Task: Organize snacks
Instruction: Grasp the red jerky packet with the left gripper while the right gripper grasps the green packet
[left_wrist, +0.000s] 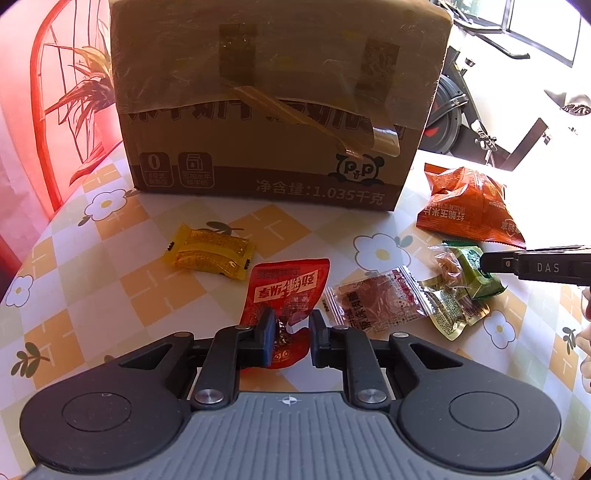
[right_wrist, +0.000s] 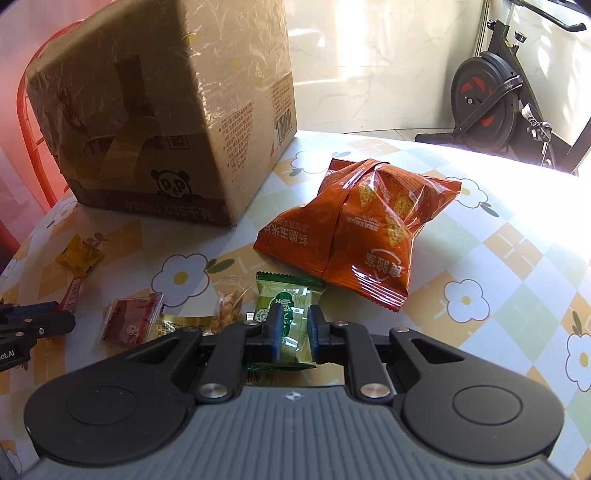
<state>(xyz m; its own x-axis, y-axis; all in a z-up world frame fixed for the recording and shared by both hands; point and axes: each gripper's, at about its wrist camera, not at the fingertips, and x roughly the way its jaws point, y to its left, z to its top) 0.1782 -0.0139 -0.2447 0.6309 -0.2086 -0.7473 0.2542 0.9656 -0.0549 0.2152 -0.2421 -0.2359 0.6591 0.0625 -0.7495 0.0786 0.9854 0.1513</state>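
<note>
Left gripper (left_wrist: 291, 325), jaws apart, straddles the glossy red foil snack pouch (left_wrist: 286, 295), long axis running ahead. Right gripper (right_wrist: 291, 325) straddles the small green wrapped cake (right_wrist: 290, 314); contact unclear.

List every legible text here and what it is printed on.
"净含量:1.035千克": cardboard box, front bottom.
"DAS": right gripper, on its side in the left view.
"原冻肉脯": clear meat packet.
Red packet, orange bag, green packet: print mirrored or unclear.
</note>
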